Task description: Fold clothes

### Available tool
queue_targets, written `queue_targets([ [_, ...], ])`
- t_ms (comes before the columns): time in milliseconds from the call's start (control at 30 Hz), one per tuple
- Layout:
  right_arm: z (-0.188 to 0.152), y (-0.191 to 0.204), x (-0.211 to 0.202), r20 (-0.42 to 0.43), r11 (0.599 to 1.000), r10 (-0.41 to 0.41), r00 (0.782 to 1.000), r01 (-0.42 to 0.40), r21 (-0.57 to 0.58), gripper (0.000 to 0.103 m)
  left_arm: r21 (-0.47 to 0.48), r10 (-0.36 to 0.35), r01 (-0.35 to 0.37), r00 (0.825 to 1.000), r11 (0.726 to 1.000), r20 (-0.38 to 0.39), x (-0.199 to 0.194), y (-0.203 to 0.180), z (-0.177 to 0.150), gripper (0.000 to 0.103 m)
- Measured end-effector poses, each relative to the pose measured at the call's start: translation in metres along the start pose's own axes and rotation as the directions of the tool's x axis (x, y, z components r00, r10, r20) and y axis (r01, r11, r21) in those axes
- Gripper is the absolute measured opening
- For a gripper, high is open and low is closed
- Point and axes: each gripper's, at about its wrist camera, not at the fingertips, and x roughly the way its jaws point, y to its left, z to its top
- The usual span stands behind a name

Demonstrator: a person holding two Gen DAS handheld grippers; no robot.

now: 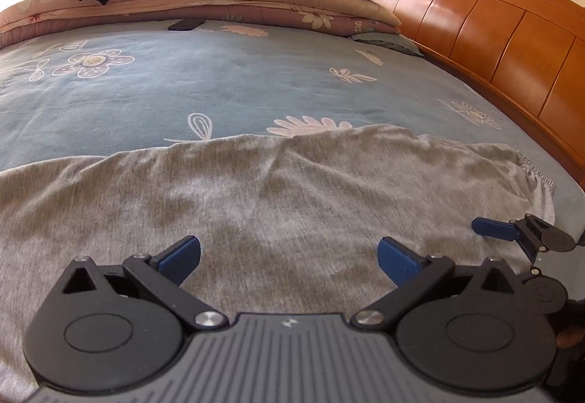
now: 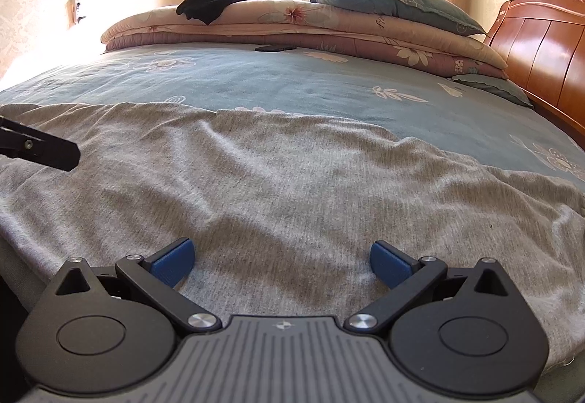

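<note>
A grey garment (image 1: pixel 256 191) is spread flat on the bed (image 1: pixel 182 85). The left gripper (image 1: pixel 289 256) and right gripper (image 2: pixel 281 258) are held wide apart above it, nothing being gripped.

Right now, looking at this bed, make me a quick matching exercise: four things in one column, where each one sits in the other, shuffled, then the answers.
Things:
1. grey garment
2. black clothing
3. teal pillow
4. dark phone

Places:
A. on the folded quilts, at their left end
B. flat on the blue sheet, just in front of the quilts
C. spread on the near part of the bed, under both open grippers
D. on the folded quilts, toward the headboard

Pairs: 1-C, 2-A, 3-D, 4-B
</note>
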Motion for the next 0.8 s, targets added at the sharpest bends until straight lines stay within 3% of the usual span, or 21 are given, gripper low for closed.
queue_targets([
  [167,-0.001,0.0,0.0,0.012,1.0,0.005,1.0,-0.005,-0.003,0.103,-0.006,-0.046,0.045,0.996,0.999,-0.073,0.018,-0.004,-0.008,0.102],
  [300,-0.002,0.0,0.0,0.018,1.0,0.005,1.0,-0.005,-0.003,0.103,-0.012,-0.039,0.038,0.996,0.999,-0.084,0.001,-0.005,-0.022,0.102],
  [467,-0.003,0.001,0.0,0.023,1.0,0.001,1.0,-0.001,0.0,0.103,0.0,0.052,-0.052,0.997,0.999,-0.052,-0.024,-0.002,-0.027,0.102],
  [567,-0.003,0.001,0.0,0.023,1.0,0.0,1.0,0.0,0.0,0.103,-0.039,0.058,-0.063,0.992,0.997,-0.11,-0.019,0.006,-0.034,0.102],
  [700,-0.004,0.001,-0.001,0.025,1.0,0.0,1.0,0.0,-0.001,0.103,0.028,0.071,-0.068,0.991,0.997,-0.116,-0.027,-0.005,-0.045,0.102],
  [800,-0.005,0.001,-0.001,0.036,1.0,-0.002,0.999,0.002,-0.001,0.103,0.049,0.083,-0.079,0.994,0.996,-0.071,-0.04,0.0,-0.044,0.102],
])
